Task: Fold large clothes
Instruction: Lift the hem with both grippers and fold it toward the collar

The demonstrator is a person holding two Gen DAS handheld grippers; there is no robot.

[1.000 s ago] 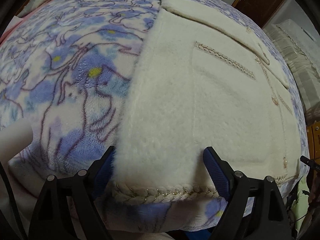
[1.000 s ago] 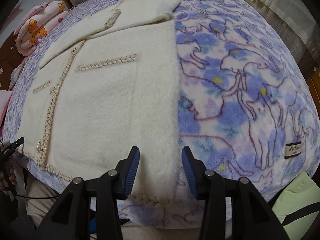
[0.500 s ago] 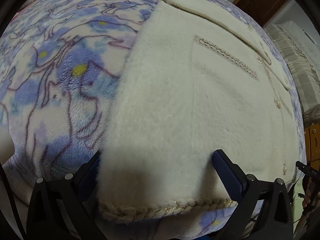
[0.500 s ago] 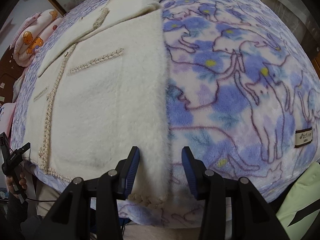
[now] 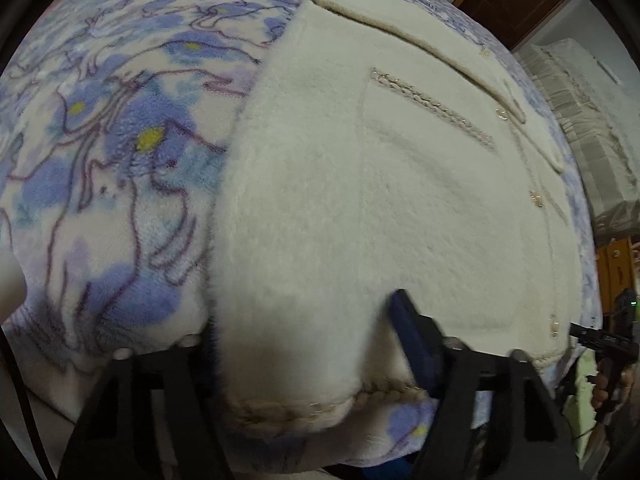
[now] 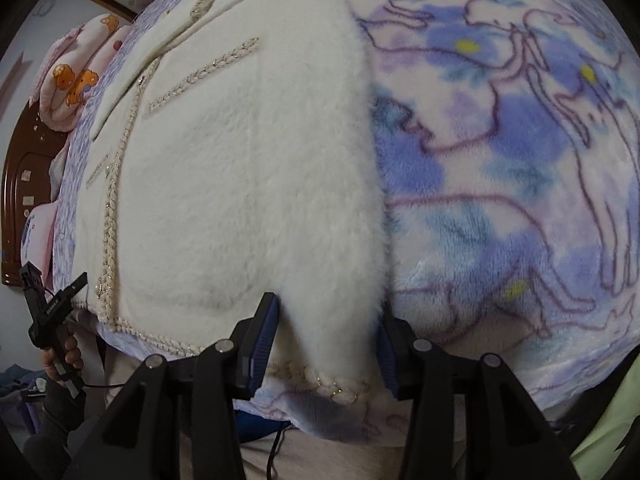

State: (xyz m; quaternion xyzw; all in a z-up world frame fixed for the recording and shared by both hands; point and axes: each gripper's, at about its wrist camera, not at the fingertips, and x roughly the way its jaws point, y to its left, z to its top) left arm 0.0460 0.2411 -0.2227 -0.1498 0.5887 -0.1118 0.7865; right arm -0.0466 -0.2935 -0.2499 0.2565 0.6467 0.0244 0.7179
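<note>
A cream fleece jacket [image 5: 380, 200] with braided trim and pearl buttons lies front-up on a blue cat-print blanket [image 5: 100, 180]. My left gripper [image 5: 304, 320] is at the jacket's near left hem corner, its jaws closing. The fabric bulges up between them, the right pad [image 5: 408, 332] dents it and the left finger is hidden behind it. The right wrist view shows the jacket [image 6: 240, 180] again. My right gripper [image 6: 324, 320] straddles its near right hem corner, its jaws opening slightly, with the blue pads [image 6: 260, 340] on either side of the fleece.
The blanket [image 6: 520, 160] covers the bed to the right of the jacket. A pink bear-print quilt [image 6: 76, 76] lies at the far left by a dark wood headboard [image 6: 24, 184]. A hand holding a black device [image 6: 52, 312] shows at the left edge.
Both grippers came down onto the jacket's near hem. The left jaws widened, then narrowed onto the left corner, bunching the fleece. The right jaws kept about the same width.
</note>
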